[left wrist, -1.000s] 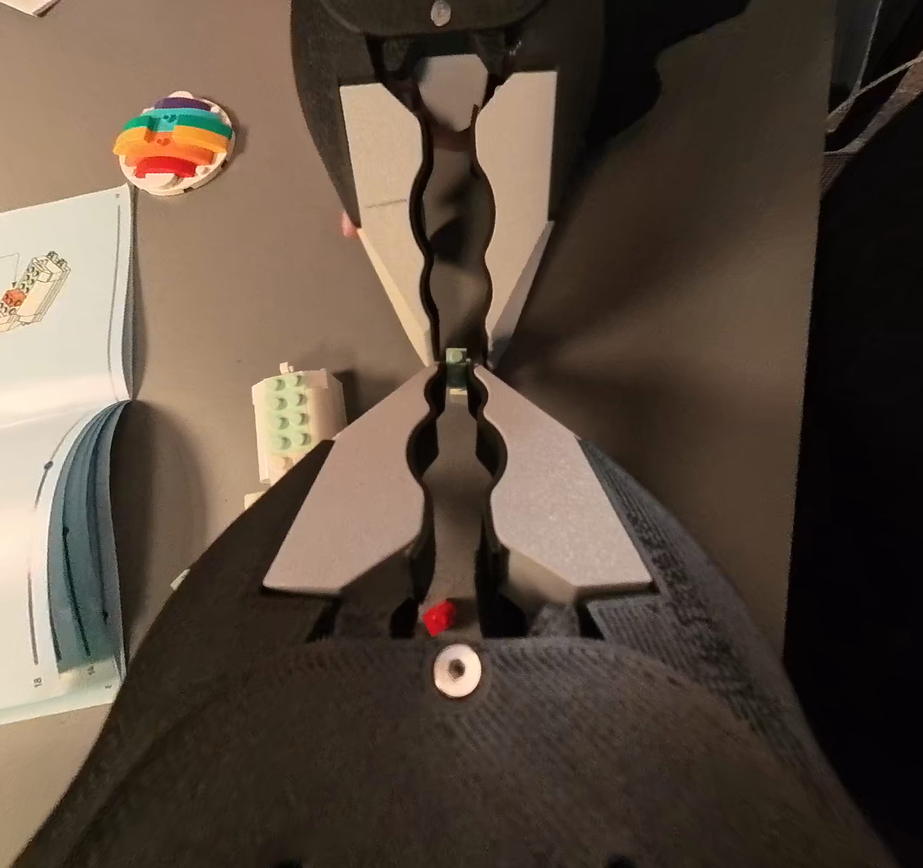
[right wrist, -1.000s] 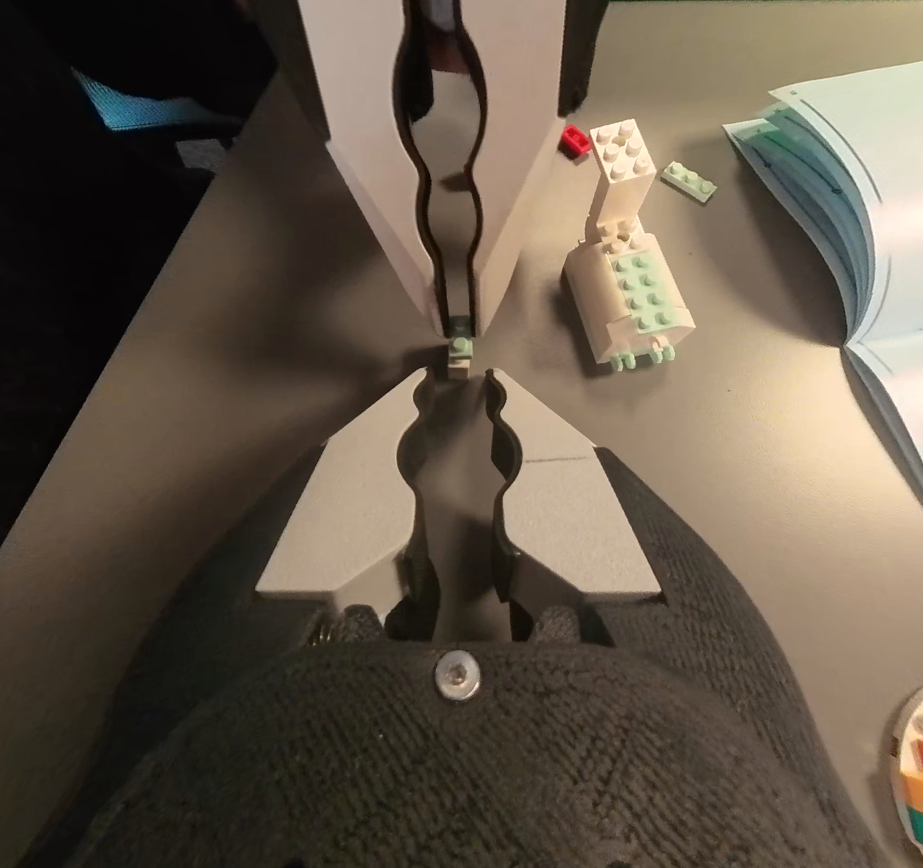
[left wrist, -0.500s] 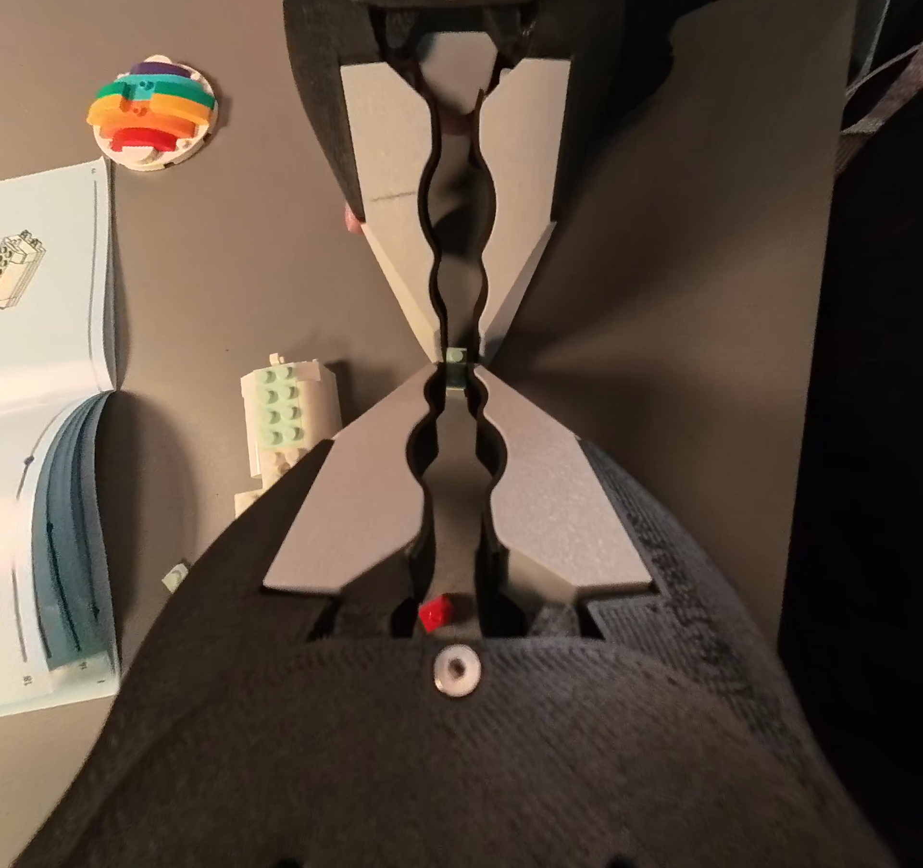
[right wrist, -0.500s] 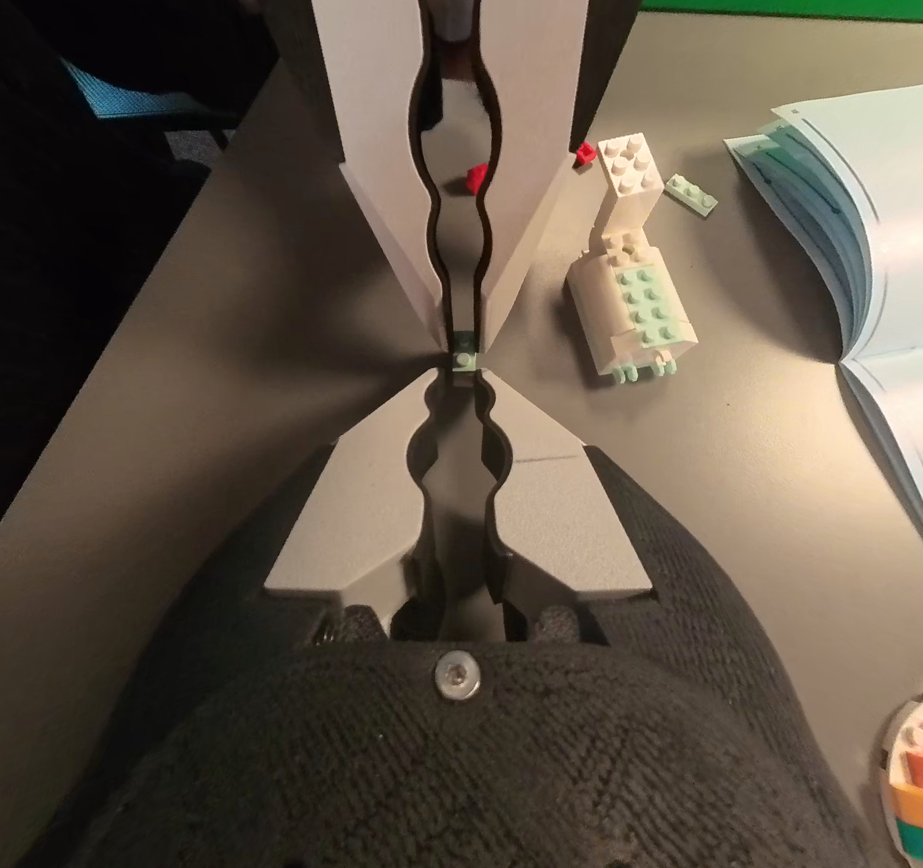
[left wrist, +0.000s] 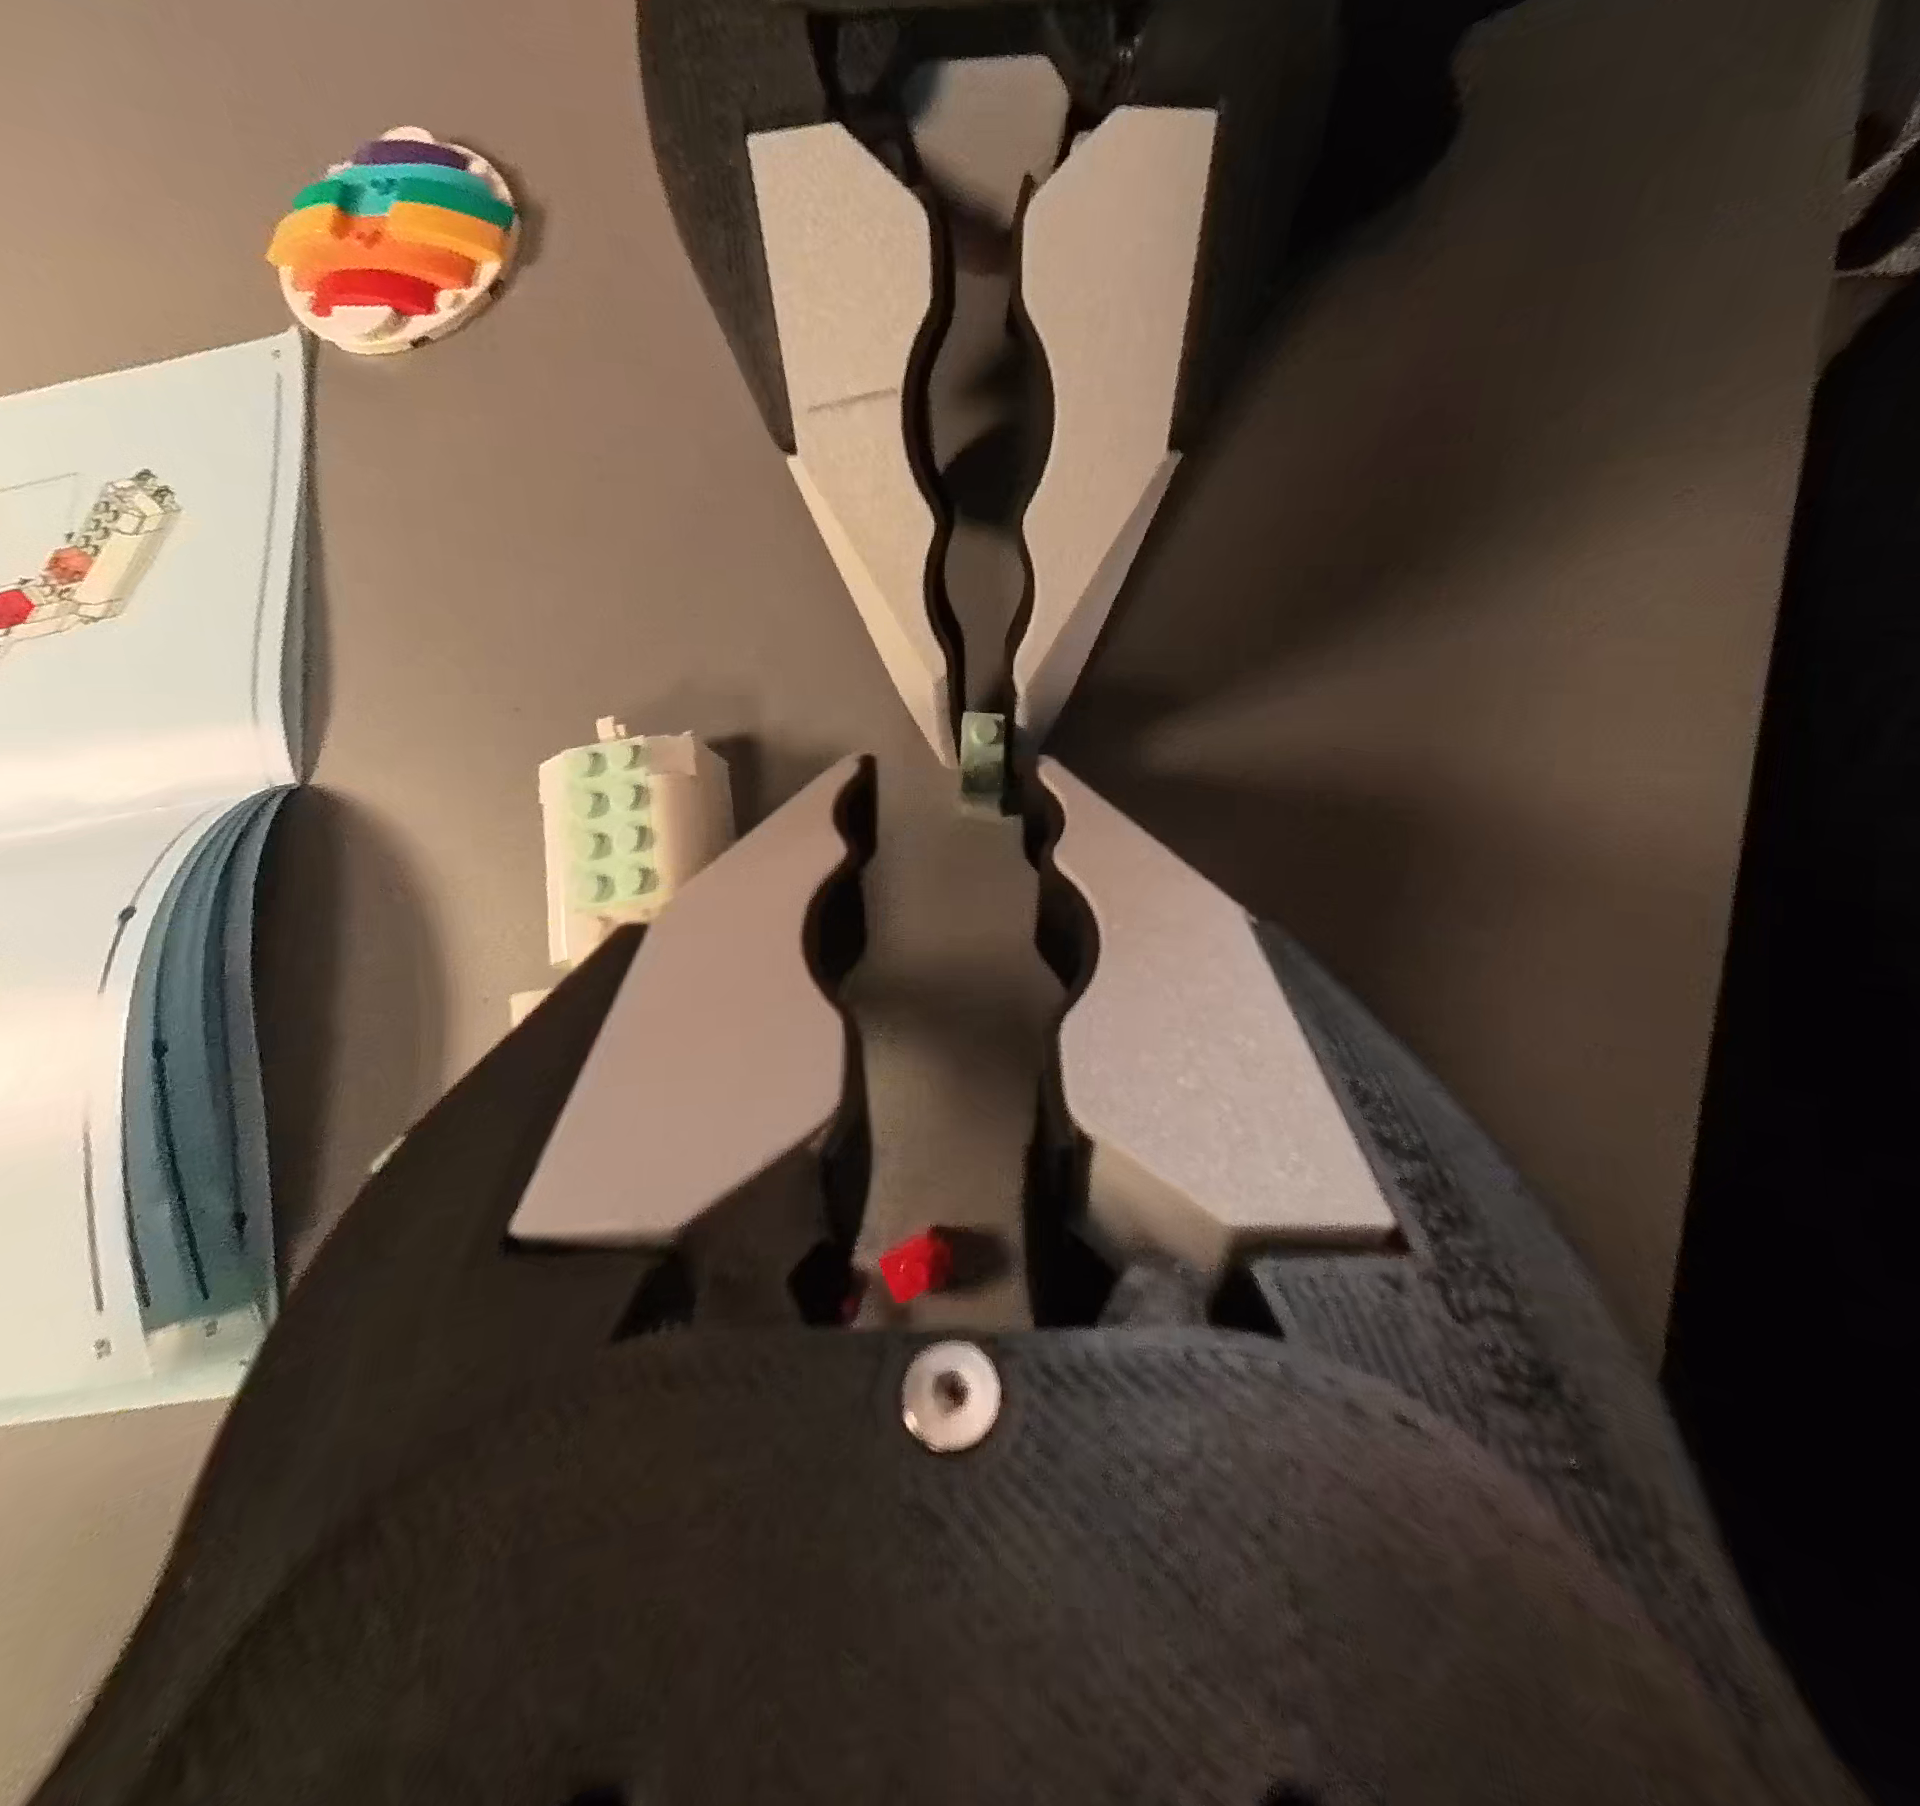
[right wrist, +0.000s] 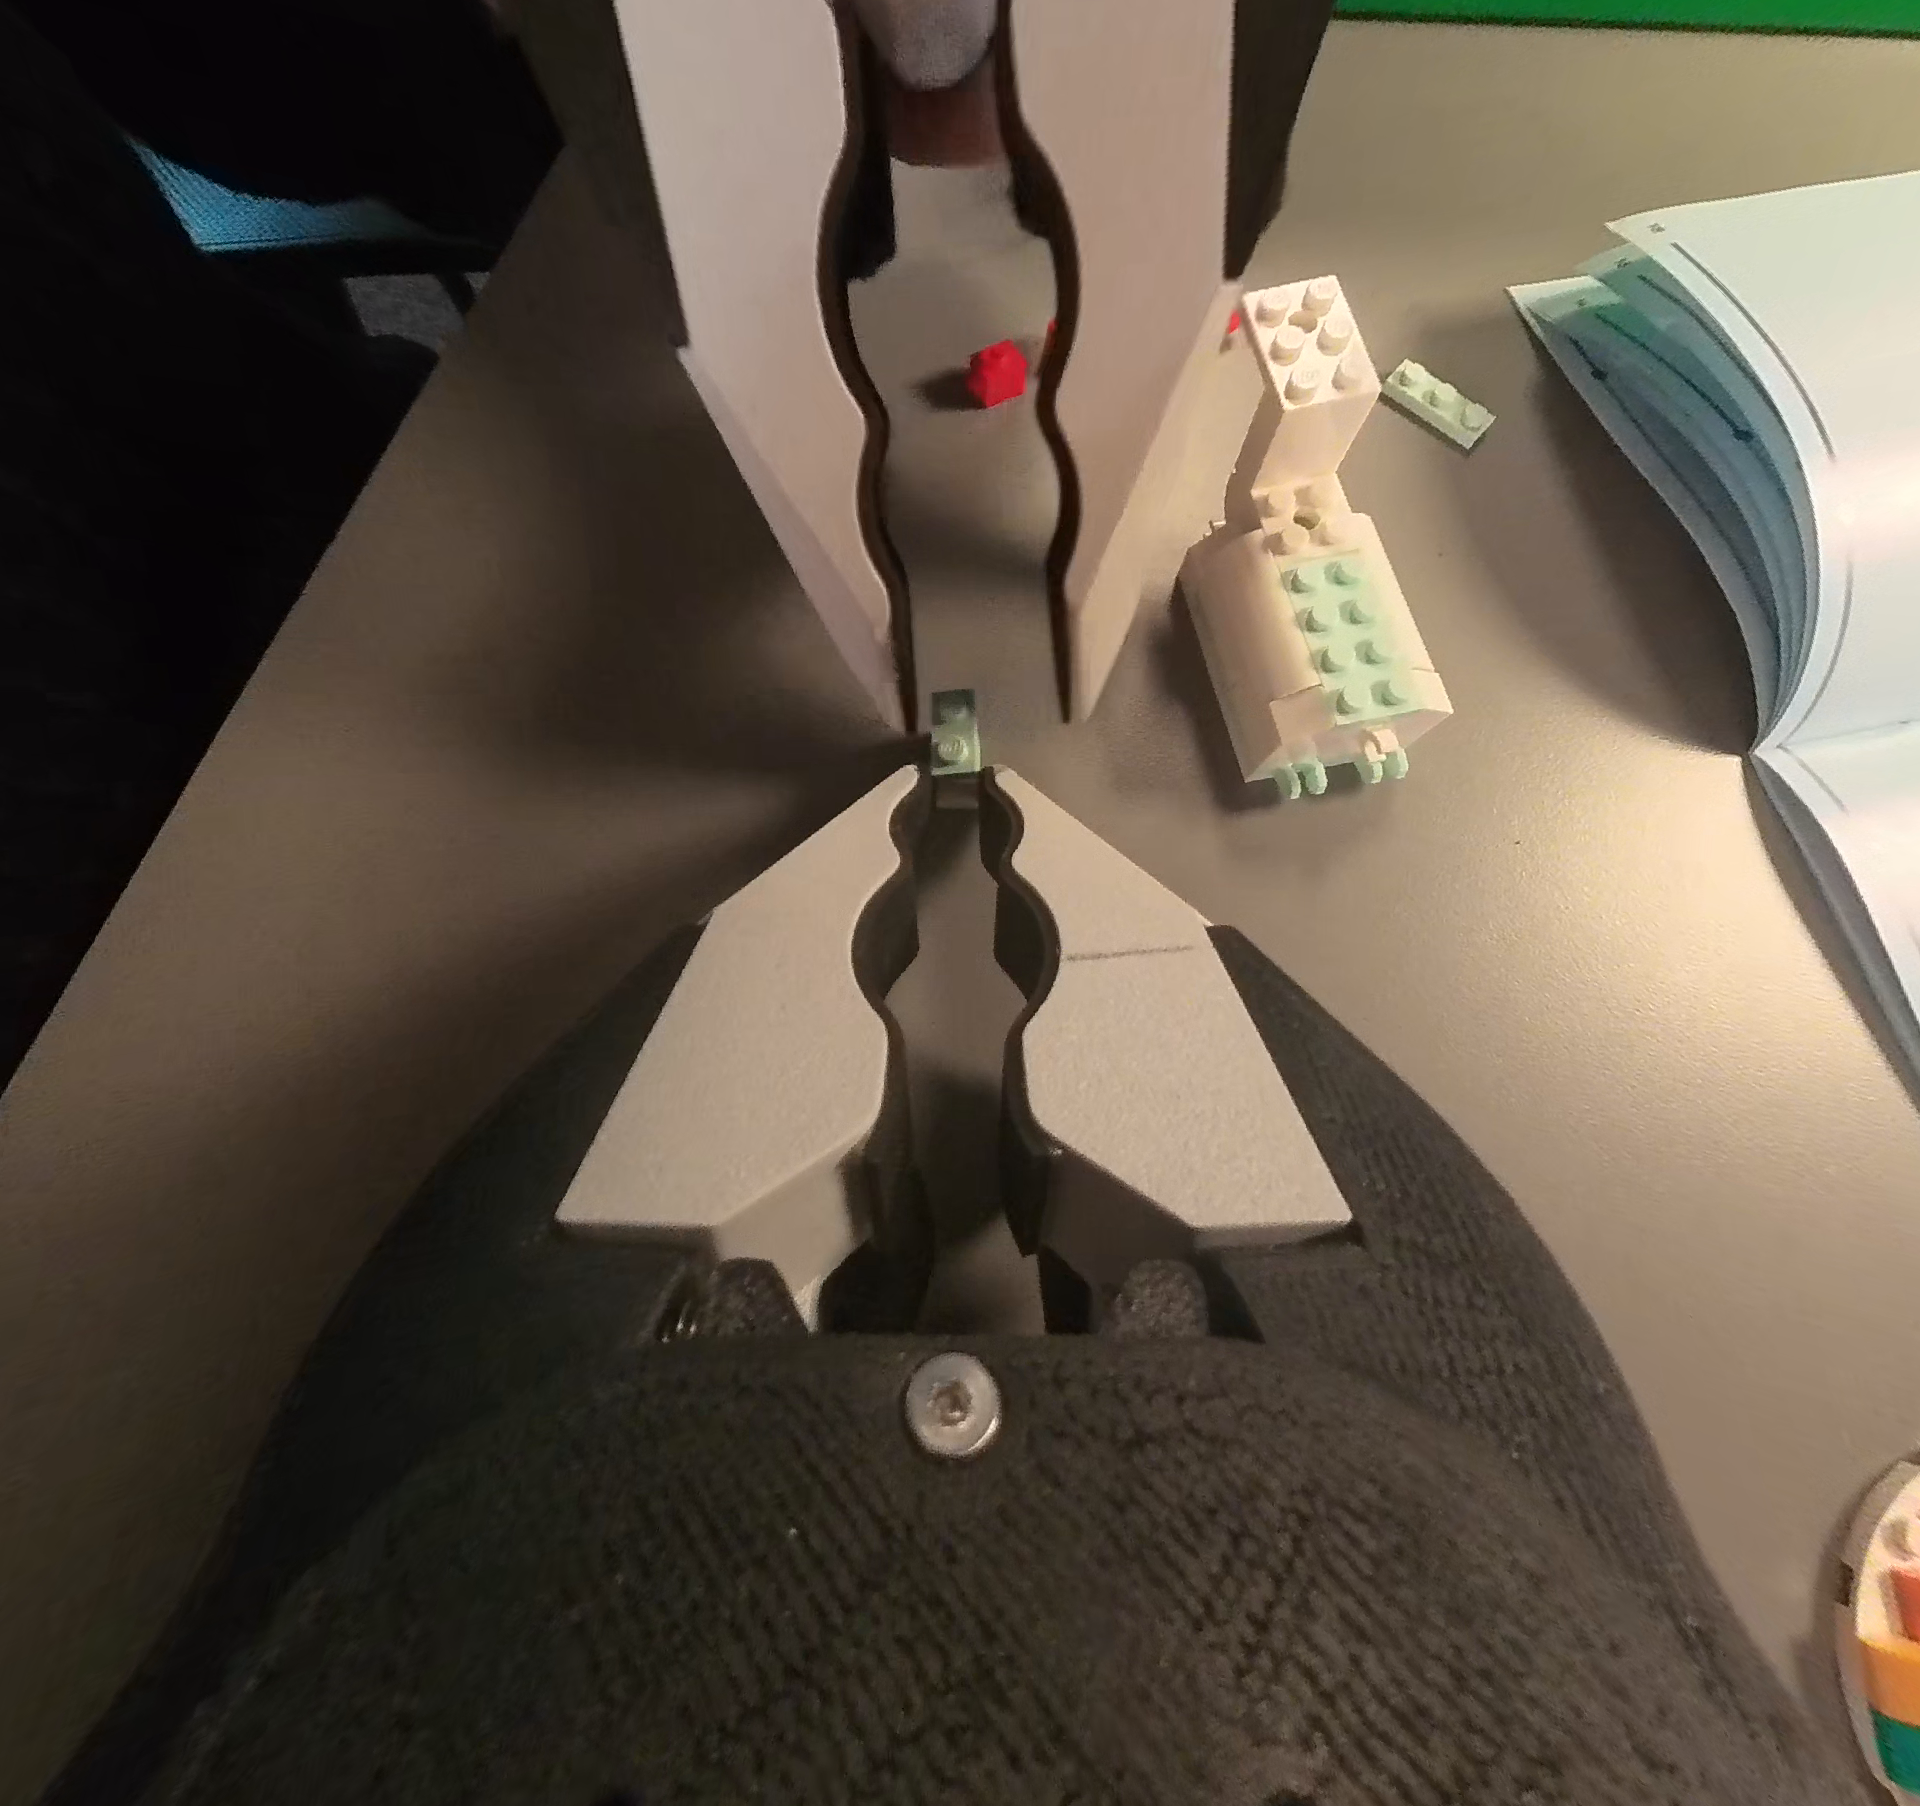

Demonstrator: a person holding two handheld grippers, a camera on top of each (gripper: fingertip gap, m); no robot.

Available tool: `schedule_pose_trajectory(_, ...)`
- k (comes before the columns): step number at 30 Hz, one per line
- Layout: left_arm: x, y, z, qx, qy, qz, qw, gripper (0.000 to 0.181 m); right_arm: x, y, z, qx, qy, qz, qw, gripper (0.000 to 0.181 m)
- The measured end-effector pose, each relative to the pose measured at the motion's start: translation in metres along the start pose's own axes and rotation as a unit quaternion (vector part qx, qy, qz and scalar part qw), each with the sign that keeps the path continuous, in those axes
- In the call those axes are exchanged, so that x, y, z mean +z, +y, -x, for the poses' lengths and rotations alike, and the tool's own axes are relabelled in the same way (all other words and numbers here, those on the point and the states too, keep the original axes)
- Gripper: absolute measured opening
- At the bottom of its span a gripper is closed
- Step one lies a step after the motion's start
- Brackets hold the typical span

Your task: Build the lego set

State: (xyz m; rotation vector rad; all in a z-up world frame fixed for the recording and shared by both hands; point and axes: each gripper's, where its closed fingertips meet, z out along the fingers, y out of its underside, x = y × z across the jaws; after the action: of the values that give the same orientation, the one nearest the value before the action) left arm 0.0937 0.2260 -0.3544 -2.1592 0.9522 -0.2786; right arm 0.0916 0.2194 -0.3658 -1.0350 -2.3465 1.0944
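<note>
My two grippers meet tip to tip above the grey table [right wrist: 520, 821]. My right gripper [right wrist: 956, 782] is shut on a small mint-green lego piece [right wrist: 954, 738]. My left gripper [left wrist: 951, 780] is open, its fingers standing on either side of the piece [left wrist: 982, 754]. In the left wrist view the right gripper [left wrist: 982, 717] comes in from the top. In the right wrist view the left gripper [right wrist: 987, 707] comes in from the top, open. A white and mint lego build [right wrist: 1314, 644] lies on the table beside the tips; it also shows in the left wrist view [left wrist: 623, 842].
A small red brick [right wrist: 997, 372] and a mint plate [right wrist: 1439, 403] lie loose on the table. An open instruction booklet [left wrist: 135, 613] and a round rainbow build [left wrist: 393, 244] lie on the build's side. The table edge [right wrist: 260, 717] runs close on the other side. The small red brick [right wrist: 997, 372] is about equally far from each gripper, around 9 cm. It turns up in the left wrist view [left wrist: 913, 1262] as well.
The left gripper held the mint piece and the right was open. The right closed on the piece, then the left opened and let go. The piece has passed to the right gripper.
</note>
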Motion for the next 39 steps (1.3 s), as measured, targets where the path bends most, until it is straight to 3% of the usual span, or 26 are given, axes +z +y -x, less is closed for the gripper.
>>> schedule_pose_trajectory(1, -0.001, -0.001, 0.001, -0.002, -0.006, -0.008, 1.000, 0.033, 0.000, 0.000, 0.000, 0.001, -0.001, 0.000, 1.000, 0.006)
schedule_pose_trajectory(3, -0.004, -0.005, 0.002, 0.005, -0.030, -0.037, 0.999, 0.045, -0.001, -0.001, 0.000, 0.008, -0.005, -0.004, 1.000, 0.006)
schedule_pose_trajectory(6, -0.008, -0.006, 0.008, 0.070, -0.109, -0.064, 0.990, 0.043, -0.004, -0.002, -0.006, 0.045, -0.006, -0.014, 0.999, 0.006)
schedule_pose_trajectory(12, -0.006, -0.005, 0.010, 0.252, -0.254, -0.043, 0.933, 0.043, -0.005, -0.001, -0.011, 0.060, 0.009, -0.017, 0.998, 0.006)
schedule_pose_trajectory(19, -0.001, -0.008, 0.006, 0.391, -0.319, -0.009, 0.863, 0.039, -0.010, -0.008, -0.012, 0.086, 0.001, -0.033, 0.996, 0.006)
schedule_pose_trajectory(23, -0.001, -0.011, 0.009, 0.424, -0.352, 0.006, 0.835, 0.038, -0.014, -0.015, -0.012, 0.092, -0.005, -0.045, 0.995, 0.006)
schedule_pose_trajectory(26, 0.000, -0.010, 0.011, 0.427, -0.356, 0.013, 0.831, 0.035, -0.013, -0.016, -0.009, 0.087, -0.008, -0.047, 0.995, 0.006)
schedule_pose_trajectory(29, -0.004, -0.013, 0.013, 0.436, -0.373, 0.011, 0.819, 0.020, -0.012, -0.017, -0.006, 0.086, -0.012, -0.048, 0.995, 0.006)
schedule_pose_trajectory(34, -0.007, -0.013, 0.018, 0.413, -0.382, 0.016, 0.827, 0.019, -0.012, -0.020, -0.010, 0.073, 0.001, -0.063, 0.995, 0.006)
schedule_pose_trajectory(36, -0.011, -0.014, 0.022, 0.370, -0.380, 0.004, 0.848, 0.019, -0.016, -0.021, -0.017, 0.038, 0.030, -0.069, 0.996, 0.010)
schedule_pose_trajectory(39, -0.017, -0.015, 0.027, 0.282, -0.347, -0.040, 0.893, 0.019, -0.019, -0.013, -0.030, -0.091, 0.110, -0.058, 0.988, 0.040)
